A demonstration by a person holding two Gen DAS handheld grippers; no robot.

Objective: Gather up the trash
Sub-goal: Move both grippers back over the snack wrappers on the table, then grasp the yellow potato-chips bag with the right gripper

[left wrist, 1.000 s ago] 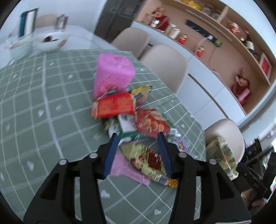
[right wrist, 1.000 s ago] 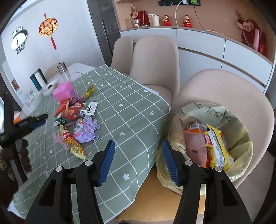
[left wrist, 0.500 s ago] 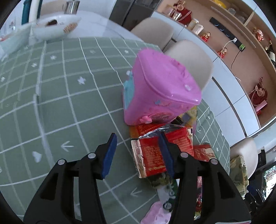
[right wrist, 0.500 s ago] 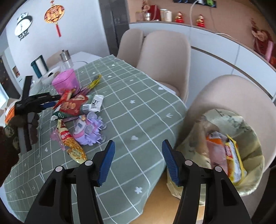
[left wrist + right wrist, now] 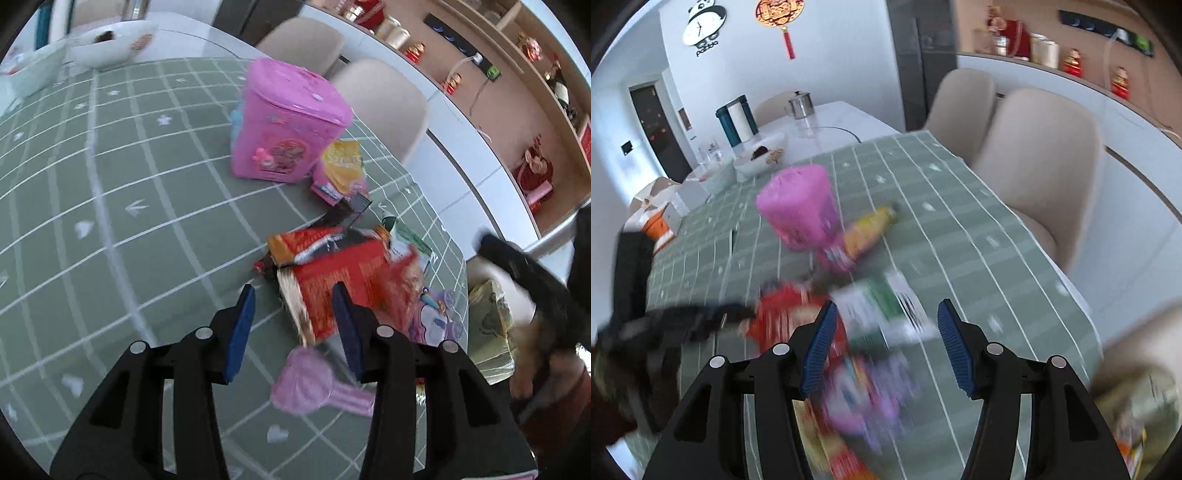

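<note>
Snack wrappers lie in a heap on the green checked tablecloth (image 5: 110, 206). My left gripper (image 5: 293, 314) is open, its fingers astride the near end of a red snack packet (image 5: 340, 284). A yellow-and-pink wrapper (image 5: 341, 170) lies beyond it beside a pink box (image 5: 284, 122). My right gripper (image 5: 884, 336) is open just above a green-and-white packet (image 5: 882, 314); the red packet (image 5: 783, 317) lies to its left, with the left gripper on it. The yellow trash bag (image 5: 491, 328) sits off the table's right edge.
A purple toy car (image 5: 437, 321) and a pink flat toy (image 5: 314, 384) lie among the wrappers. A white bowl (image 5: 761, 158), a kettle and a blue jug stand at the table's far end. Beige chairs (image 5: 1041, 155) line the far side.
My left gripper has dropped back from the pink box onto the red packet. My right gripper has swung from the trash bag over to the table, above the wrapper heap.
</note>
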